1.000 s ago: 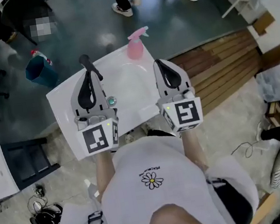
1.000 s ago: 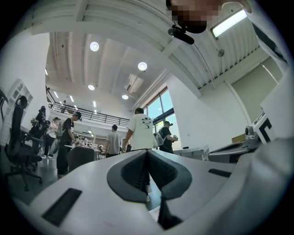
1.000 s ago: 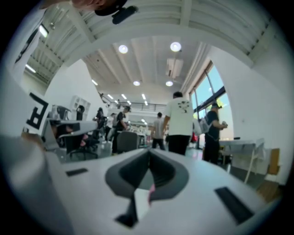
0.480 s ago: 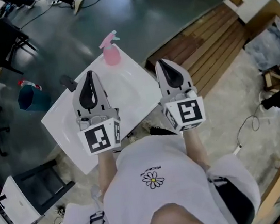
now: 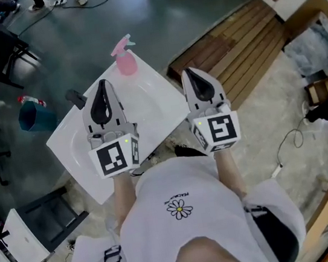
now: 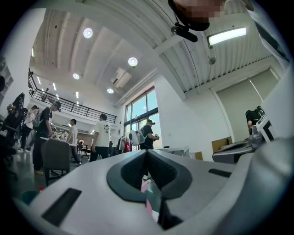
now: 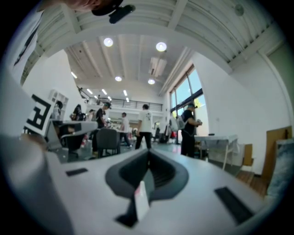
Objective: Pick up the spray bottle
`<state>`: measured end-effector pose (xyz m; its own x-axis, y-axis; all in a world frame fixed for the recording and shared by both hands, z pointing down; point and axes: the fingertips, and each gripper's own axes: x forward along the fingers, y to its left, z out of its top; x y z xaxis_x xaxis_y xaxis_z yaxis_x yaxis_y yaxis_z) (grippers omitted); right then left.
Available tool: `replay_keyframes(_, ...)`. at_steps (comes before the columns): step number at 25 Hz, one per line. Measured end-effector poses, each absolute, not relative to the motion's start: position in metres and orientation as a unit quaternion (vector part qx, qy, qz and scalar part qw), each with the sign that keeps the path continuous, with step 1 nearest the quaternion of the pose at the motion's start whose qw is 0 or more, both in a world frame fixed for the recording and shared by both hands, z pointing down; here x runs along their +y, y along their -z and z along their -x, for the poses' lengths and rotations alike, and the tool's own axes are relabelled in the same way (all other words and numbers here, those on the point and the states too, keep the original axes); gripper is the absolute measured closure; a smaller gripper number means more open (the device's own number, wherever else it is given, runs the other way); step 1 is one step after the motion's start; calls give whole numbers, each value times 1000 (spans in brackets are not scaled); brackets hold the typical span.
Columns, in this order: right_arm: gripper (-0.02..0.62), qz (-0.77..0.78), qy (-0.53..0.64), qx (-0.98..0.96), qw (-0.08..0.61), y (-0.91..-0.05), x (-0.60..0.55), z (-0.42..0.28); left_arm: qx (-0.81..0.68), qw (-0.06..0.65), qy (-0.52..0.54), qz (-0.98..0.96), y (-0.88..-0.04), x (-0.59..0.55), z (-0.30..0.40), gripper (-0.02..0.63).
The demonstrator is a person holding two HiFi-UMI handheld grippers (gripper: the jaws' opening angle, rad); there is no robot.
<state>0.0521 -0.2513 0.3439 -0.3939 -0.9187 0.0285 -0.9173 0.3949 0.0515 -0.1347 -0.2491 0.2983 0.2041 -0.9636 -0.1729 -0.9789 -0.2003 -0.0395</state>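
Observation:
A pink spray bottle point(image 5: 124, 60) stands upright on the far corner of the white table point(image 5: 147, 102). My left gripper point(image 5: 101, 85) hangs over the table's middle, short of the bottle and a little to its left, jaws shut with nothing in them. My right gripper point(image 5: 190, 72) is level with it over the table's right edge, also shut and empty. In the left gripper view the jaws point(image 6: 147, 152) meet at a point, and a sliver of the pink bottle point(image 6: 146, 185) shows through the gap below them. The right gripper view shows its jaws point(image 7: 148, 152) closed on nothing.
A small black object point(image 5: 76, 98) lies on the table's left part. A teal bin point(image 5: 28, 116) and a black chair point(image 5: 0, 48) stand on the floor to the left. Wooden decking point(image 5: 242, 39) lies to the right. Several people point(image 6: 101, 140) stand across the room.
The table and bottle have slid leftward in the head view as the view swung round. Both grippers stayed side by side and shut.

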Motion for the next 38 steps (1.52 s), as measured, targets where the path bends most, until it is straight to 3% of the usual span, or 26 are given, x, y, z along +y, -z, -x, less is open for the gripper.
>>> replay_keyframes(4,565,-544,11,-838,31,-348,-255,-48,622,54,-47,779,-305,-263,136,584)
replay_keyframes(17,565,-541,-6,-840,46,-363,-266,-47,594,-25,-22,804,-357,-337,139,364)
replay_keyframes(24,565,-540,-13,-840,57,-372,-269,-47,581,-89,17,809,-427,-384,136,356)
replay_keyframes(29,565,-543,-19,-837,66,-380,-268,-53,563,-128,68,814,-476,-413,122,285)
replay_keyframes(38,565,-558,-31,-825,83,-393,-269,-72,576,-198,95,788,-525,-454,125,278)
